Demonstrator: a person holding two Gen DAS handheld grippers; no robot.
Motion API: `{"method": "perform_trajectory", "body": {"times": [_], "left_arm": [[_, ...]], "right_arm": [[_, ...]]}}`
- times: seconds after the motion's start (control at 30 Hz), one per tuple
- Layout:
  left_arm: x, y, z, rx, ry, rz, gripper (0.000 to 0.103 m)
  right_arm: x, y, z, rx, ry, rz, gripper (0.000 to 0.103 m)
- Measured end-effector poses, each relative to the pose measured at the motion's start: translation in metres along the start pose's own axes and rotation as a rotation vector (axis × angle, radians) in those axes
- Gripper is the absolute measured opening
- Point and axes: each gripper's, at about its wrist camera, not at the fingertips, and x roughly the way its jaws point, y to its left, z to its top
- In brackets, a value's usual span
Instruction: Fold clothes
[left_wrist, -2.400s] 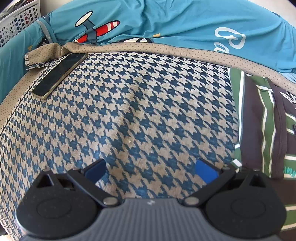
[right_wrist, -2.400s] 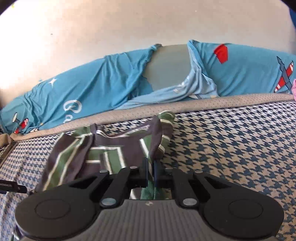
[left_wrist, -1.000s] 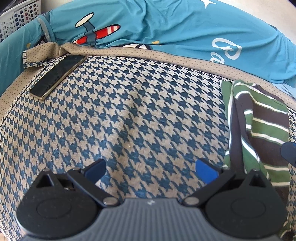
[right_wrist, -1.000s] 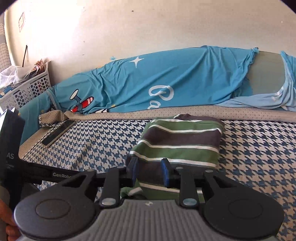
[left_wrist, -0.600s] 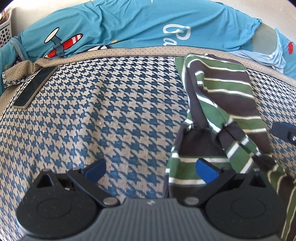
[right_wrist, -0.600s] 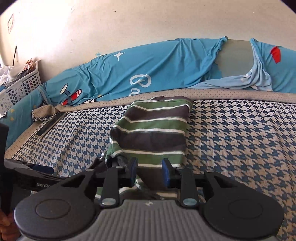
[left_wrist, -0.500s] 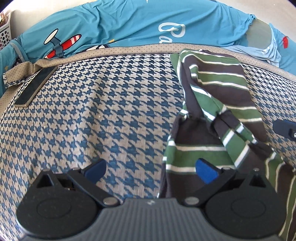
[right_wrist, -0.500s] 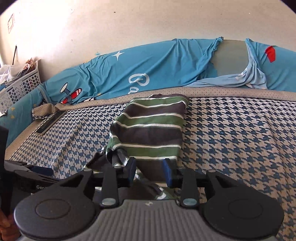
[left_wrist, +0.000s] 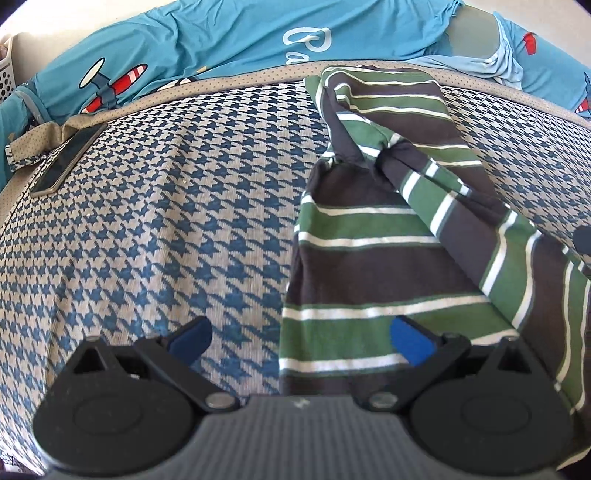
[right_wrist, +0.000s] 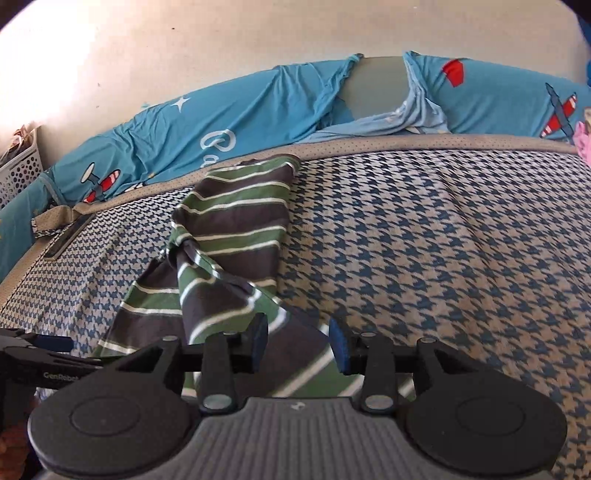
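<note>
striped shirt (left_wrist: 388, 236) near edge behind gripper body, basket (right_wrist: 18, 166) cropped

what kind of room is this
Probably a bedroom: a houndstooth-patterned blue and beige bed cover, a blue airplane-print sheet over cushions along the wall, and a white plastic laundry basket at the left.

We look from both wrists low over the mattress (left_wrist: 155, 206) toward its far edge; both views share the striped shirt (left_wrist: 373, 236) and the phone (right_wrist: 68, 232).
</note>
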Motion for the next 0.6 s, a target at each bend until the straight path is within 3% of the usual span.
{"method": "perform_trajectory", "body": {"times": [0.2, 0.43, 0.6], "left_arm": [[-0.005, -0.001, -0.014, -0.010, 0.005, -0.014, 0.103], [-0.009, -0.005, -0.024, -0.007, -0.002, -0.011, 0.103], [-0.008, -0.003, -0.025, -0.023, 0.001, -0.018, 0.103]], "right_arm": [[-0.018, -0.019, -0.030, 0.061, 0.019, -0.097, 0.038], [-0.022, -0.025, -0.039, 0.062, 0.004, -0.212, 0.043], [-0.014, -0.027, -0.042, 0.084, 0.024, -0.201, 0.045]]}}
